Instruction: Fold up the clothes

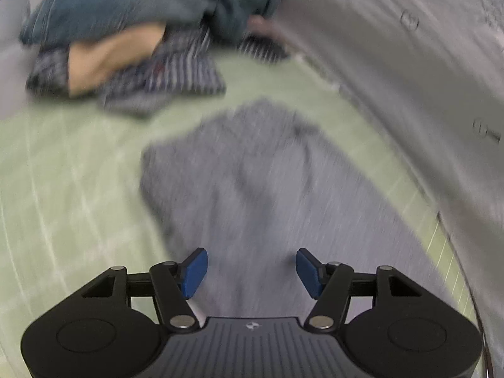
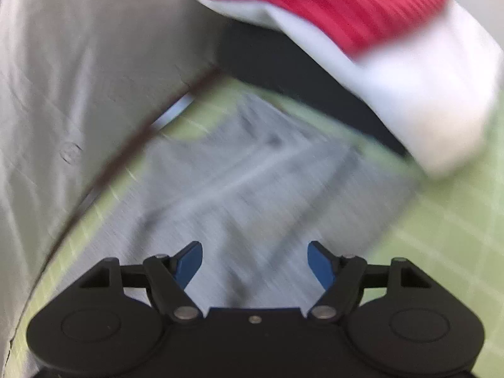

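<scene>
- Left wrist view: my left tool (image 1: 252, 272) hung over the grey garment (image 1: 252, 189), blue pads (image 1: 195, 272) spread well apart, nothing between them, nothing gripped.
- Grey garment lay flat-ish on the green gridded mat (image 1: 63, 173) covering the bench, running from under the tool up toward the middle of the view; some creases, frame blurred so detail was poor.
- Pile of other clothes (image 1: 126, 47) sat at the far left end of the mat, well apart from the grey one: a blue denim-looking piece (image 1: 132, 3) on top, a tan piece (image 1: 107, 56) and dark striped fabric (image 1: 176, 72) under it.
- Light grey cloth with buttons (image 1: 393, 47) filled the right side, along the mat's edge; could not tell whether it was clothing on a person or something else.
- Right wrist view: my right tool (image 2: 255, 266) also pointed down at the same grey garment (image 2: 252, 182), pads (image 2: 189, 264) wide apart, empty, no fabric pinched.
- Garment spread across the green mat (image 2: 441, 252) in front of the tool, folds running diagonally, heavy blur.
- Light grey cloth (image 2: 78, 78) covered the left side, a dark thin edge line along its border.
- Upper right: a white folded item (image 2: 409, 94) with a red ribbed piece (image 2: 330, 3) on top of it, at the far edge of the mat, near the garment's far end; touching or not, could not tell.
</scene>
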### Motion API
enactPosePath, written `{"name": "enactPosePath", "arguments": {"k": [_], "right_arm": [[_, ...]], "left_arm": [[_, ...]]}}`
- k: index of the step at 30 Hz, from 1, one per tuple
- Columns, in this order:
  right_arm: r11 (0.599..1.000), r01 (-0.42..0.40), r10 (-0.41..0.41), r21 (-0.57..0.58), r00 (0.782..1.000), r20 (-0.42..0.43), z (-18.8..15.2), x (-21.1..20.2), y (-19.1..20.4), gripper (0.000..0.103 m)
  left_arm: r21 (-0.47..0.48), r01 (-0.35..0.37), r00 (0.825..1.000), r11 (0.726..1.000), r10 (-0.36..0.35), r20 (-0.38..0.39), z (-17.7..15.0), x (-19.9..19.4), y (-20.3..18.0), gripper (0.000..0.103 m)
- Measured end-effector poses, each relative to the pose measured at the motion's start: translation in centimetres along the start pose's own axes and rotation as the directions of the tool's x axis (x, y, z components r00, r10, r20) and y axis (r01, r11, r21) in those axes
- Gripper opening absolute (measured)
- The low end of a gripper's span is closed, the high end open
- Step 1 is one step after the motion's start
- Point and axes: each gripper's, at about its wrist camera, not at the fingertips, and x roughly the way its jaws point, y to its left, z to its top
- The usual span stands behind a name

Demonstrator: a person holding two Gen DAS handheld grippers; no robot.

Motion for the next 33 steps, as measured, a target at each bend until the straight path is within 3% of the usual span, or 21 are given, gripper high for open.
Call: {"name": "enactPosePath", "arguments": {"k": [3, 6, 10, 11, 12, 13, 14, 15, 16, 24, 33], "right_arm": [[1.000, -0.008, 0.008, 0.000, 1.000, 0.010, -1.3, -0.6, -0.6, 0.079], [0.999, 0.014, -0.013, -0.035, 1.000, 0.022, -2.0, -0.4, 0.2, 0.082], [0.976, 0.081, -0.075, -0.201, 0.996, 0.037, -2.5, -0.1, 2.8, 0.079], [0.955, 0.098, -0.089, -0.281, 0.995, 0.044, -3.0, 0.0, 3.6, 0.075], [0.930, 0.108, -0.096, -0.352, 0.994, 0.051, -3.4, 0.0, 4.3, 0.058], [0.920, 0.070, -0.054, -0.385, 0.997, 0.053, -3.6, -0.1, 4.6, 0.035], [0.909, 0.037, -0.017, -0.414, 0.998, 0.052, -3.8, -0.2, 4.8, 0.026], [0.903, 0.026, -0.008, -0.429, 0.999, 0.044, -3.9, -0.4, 4.9, 0.008], [0.900, 0.026, -0.011, -0.434, 0.999, 0.037, -4.0, -0.6, 4.8, 0.003], [0.921, 0.010, -0.002, -0.390, 1.000, 0.021, -5.8, -3.5, 1.2, 0.002], [0.944, 0.013, -0.021, -0.329, 1.000, -0.021, -12.3, -10.3, -5.4, 0.002]], "left_arm": [[0.040, 0.008, 1.000, 0.999, -0.008, -0.003, -0.9, 0.4, -0.7, 0.063], [0.115, -0.039, 0.999, 0.993, 0.037, 0.019, -1.3, 1.1, -2.0, 0.064], [0.213, -0.109, 0.993, 0.971, 0.095, 0.075, -1.5, 1.9, -3.5, 0.057], [0.241, -0.140, 0.988, 0.960, 0.119, 0.099, -1.7, 1.9, -3.8, 0.044], [0.272, -0.172, 0.982, 0.947, 0.144, 0.121, -1.9, 2.0, -4.1, 0.032], [0.301, -0.204, 0.975, 0.932, 0.167, 0.144, -2.1, 2.1, -4.3, 0.030], [0.323, -0.219, 0.971, 0.921, 0.175, 0.162, -2.3, 2.1, -4.4, 0.027], [0.340, -0.221, 0.970, 0.914, 0.170, 0.173, -2.4, 2.1, -4.2, 0.024], [0.356, -0.222, 0.969, 0.908, 0.165, 0.184, -2.5, 2.0, -4.1, 0.024], [0.348, -0.167, 0.980, 0.922, 0.117, 0.160, -1.9, 1.5, -2.0, 0.019], [0.386, -0.141, 0.987, 0.911, 0.102, 0.120, -2.1, -0.3, 1.5, 0.020]]}}
